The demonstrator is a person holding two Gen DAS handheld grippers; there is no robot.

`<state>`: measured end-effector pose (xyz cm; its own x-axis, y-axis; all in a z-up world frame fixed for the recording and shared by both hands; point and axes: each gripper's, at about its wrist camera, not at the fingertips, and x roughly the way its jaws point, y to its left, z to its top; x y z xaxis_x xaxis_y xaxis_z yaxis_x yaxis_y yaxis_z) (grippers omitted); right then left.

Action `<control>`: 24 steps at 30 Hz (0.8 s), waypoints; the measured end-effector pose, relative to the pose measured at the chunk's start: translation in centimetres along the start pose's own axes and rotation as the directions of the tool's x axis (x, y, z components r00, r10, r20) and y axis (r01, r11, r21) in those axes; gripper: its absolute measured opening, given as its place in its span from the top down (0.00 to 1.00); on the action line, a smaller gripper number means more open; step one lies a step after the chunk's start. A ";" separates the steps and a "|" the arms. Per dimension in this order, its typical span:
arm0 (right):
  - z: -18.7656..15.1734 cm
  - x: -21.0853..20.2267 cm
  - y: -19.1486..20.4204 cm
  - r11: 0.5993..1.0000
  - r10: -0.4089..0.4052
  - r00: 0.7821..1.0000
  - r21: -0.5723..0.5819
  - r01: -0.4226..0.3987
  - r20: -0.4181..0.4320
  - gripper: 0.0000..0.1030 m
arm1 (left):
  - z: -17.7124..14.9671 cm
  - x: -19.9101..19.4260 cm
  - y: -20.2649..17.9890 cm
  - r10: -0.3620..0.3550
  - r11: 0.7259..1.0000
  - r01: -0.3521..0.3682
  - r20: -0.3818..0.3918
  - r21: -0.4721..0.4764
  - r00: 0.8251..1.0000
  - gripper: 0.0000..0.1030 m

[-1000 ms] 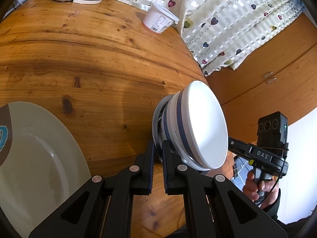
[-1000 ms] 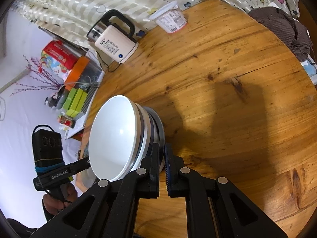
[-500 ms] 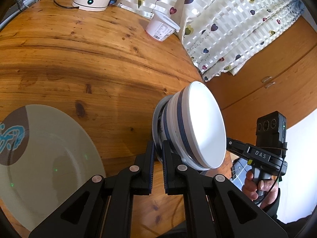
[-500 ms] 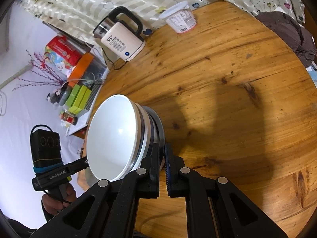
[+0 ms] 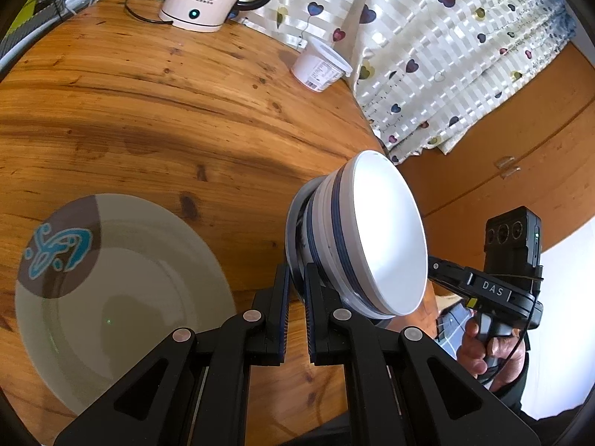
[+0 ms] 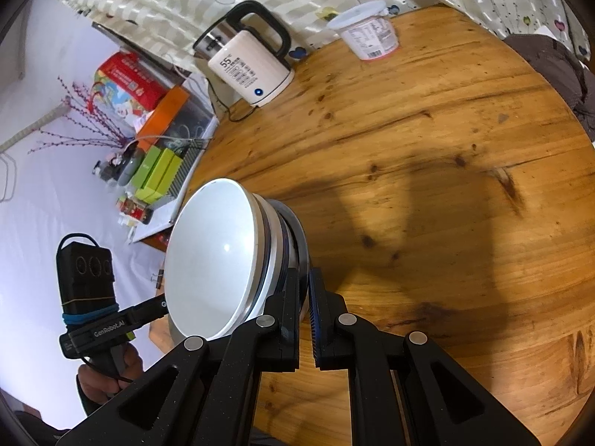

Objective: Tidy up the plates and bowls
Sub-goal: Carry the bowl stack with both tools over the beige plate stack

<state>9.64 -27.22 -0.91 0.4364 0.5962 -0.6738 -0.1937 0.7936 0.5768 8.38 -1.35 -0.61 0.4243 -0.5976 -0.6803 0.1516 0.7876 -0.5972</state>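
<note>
The stack of bowls (image 5: 386, 234) is pinched at opposite rims by the left gripper (image 5: 296, 278) and the right gripper (image 6: 304, 282), and is held above the table's near edge. Since a second ago, more of the grey plate (image 5: 119, 297) (blue motif on a brown patch) has been brought into the left view. Bare wooden table (image 6: 427, 148) lies beyond. "DAS" and "GenRobot.AI" are read on the handles, "55" on the kettle (image 6: 249, 68) beside the lidded tub (image 6: 368, 31).

Left gripper (image 5: 295, 278) jaws pinch what looks like a bowl stack's (image 5: 386, 234) lowest rim, beside a plate (image 5: 148, 278)
</note>
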 end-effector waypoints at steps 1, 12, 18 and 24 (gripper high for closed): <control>0.1 0.2 0.2 1.000 0.002 1.000 -0.003 -0.002 -0.002 0.93 | 0.0 -0.2 0.1 0.002 1.000 -0.002 0.003 -0.002 1.000 0.94; 0.4 1.6 2.6 0.999 0.021 0.999 -0.045 -0.023 -0.030 0.93 | -0.5 -2.8 1.7 0.039 0.999 -0.038 0.041 -0.031 0.998 0.94; 0.5 3.0 4.2 0.997 0.031 0.998 -0.066 -0.034 -0.056 0.93 | -0.8 -4.0 2.8 0.064 0.997 -0.061 0.055 -0.055 0.996 0.94; 0.3 4.0 5.1 0.996 0.036 0.996 -0.083 -0.043 -0.078 0.93 | -1.2 -5.1 3.8 0.082 0.994 -0.077 0.069 -0.076 0.994 0.94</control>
<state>10.65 -20.80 -0.49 0.3595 0.6324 -0.6862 -0.2845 0.7746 0.5648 5.75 4.48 0.13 0.4955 -0.5194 -0.6962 0.0502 0.8173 -0.5741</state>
